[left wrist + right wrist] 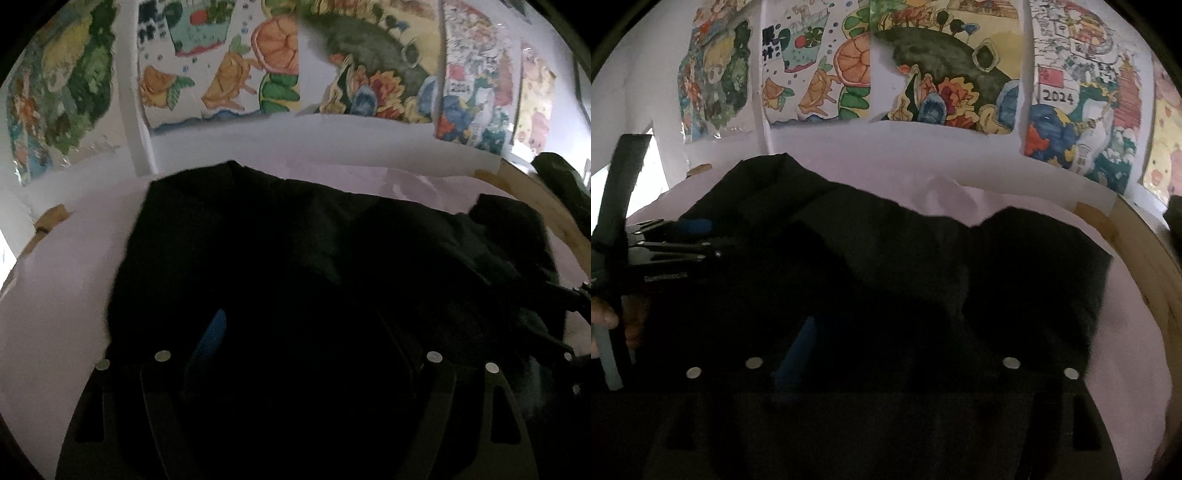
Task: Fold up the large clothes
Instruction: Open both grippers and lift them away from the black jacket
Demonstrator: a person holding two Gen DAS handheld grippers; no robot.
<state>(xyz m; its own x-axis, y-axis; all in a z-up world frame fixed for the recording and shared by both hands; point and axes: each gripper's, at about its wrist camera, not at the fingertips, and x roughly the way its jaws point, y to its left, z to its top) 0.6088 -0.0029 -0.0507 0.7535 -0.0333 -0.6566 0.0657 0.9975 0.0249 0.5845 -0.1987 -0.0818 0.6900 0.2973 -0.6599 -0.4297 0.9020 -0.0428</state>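
**Left wrist view: dark garment bunched, fold only partly made**

Low in both frames, the left gripper (pixel 295 369) and right gripper (pixel 882 373) sit over black cloth; whether their jaws grip it is too dark to tell. Mid-frame, the black garment (pixel 295 240) lies rumpled on the pale sheet (pixel 55 295), apparently part-folded. Squaring remains. Drawings (pixel 945 74) line the wall above.

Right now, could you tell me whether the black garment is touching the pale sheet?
Touching. The right wrist view shows the black garment lying spread directly on the pale sheet, its edge resting flat with no gap.
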